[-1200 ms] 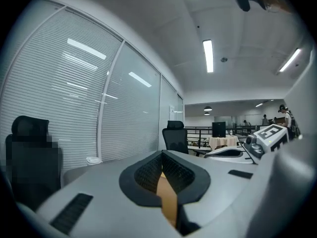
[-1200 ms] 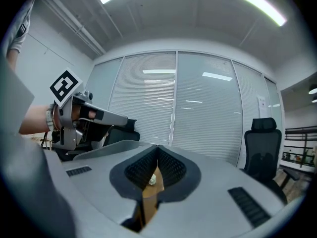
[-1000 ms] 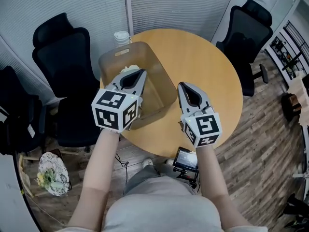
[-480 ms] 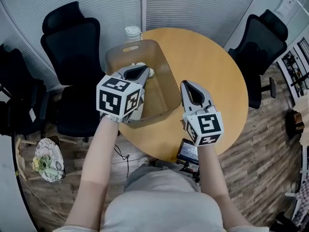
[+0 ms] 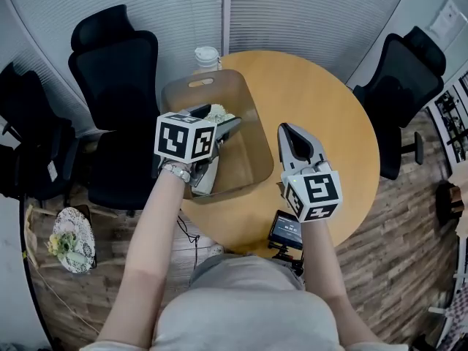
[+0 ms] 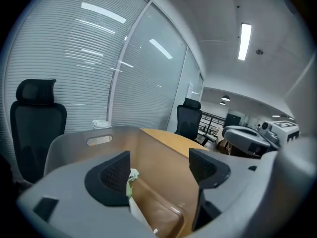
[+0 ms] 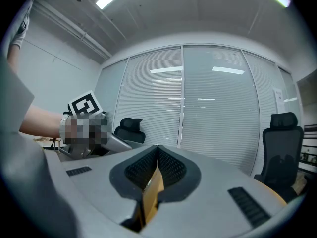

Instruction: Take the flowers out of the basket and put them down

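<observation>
A taupe plastic basket (image 5: 248, 148) stands on the round wooden table (image 5: 322, 101), with pale flowers (image 5: 216, 112) lying in it. My left gripper (image 5: 219, 127) reaches down into the basket; its jaws have just been opening and stand wide apart, holding nothing. In the left gripper view the flowers (image 6: 132, 176) show just beside the left pad, with the basket wall (image 6: 74, 143) behind. My right gripper (image 5: 287, 131) hovers over the table to the right of the basket, shut and empty (image 7: 157, 163).
A lidded cup (image 5: 207, 56) stands at the table's far edge behind the basket. Black office chairs (image 5: 117, 64) (image 5: 401, 72) flank the table. A small dark device (image 5: 287, 229) sits below the near edge. A patterned plate with flowers (image 5: 70, 243) lies on the floor at left.
My left gripper has moved forward and down into the basket and its jaws have opened. The right gripper has shifted slightly and stays shut.
</observation>
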`<state>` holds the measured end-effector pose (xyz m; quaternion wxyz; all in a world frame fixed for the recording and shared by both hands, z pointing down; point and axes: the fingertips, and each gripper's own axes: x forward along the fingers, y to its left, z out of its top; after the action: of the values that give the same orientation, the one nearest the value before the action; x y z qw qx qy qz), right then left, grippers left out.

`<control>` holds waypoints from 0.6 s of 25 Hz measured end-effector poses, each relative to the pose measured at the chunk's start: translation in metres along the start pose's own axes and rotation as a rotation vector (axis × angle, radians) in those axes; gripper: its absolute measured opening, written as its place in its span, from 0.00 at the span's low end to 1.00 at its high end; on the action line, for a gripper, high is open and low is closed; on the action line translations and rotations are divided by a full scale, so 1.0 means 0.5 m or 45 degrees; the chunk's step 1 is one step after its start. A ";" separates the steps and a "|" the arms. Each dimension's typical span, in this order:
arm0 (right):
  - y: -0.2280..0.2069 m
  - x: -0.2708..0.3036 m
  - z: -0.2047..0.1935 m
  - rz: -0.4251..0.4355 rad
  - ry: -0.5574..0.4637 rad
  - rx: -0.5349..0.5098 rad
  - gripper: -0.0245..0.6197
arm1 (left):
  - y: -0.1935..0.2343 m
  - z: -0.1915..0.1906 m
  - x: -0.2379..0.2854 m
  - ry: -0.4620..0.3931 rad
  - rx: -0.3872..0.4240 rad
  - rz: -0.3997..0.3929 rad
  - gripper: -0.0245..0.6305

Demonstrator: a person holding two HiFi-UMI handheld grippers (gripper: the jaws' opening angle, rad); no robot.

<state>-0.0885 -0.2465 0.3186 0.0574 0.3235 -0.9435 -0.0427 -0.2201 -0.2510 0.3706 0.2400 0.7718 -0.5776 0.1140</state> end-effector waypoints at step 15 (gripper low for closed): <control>-0.059 0.042 -0.026 0.003 0.000 0.102 0.08 | 0.097 -0.146 0.104 0.497 -0.146 0.171 0.57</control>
<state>-0.0855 -0.2831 0.3299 0.0445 0.3243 -0.9449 -0.0047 -0.2424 -0.2685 0.4683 0.3826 0.6799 -0.5760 0.2441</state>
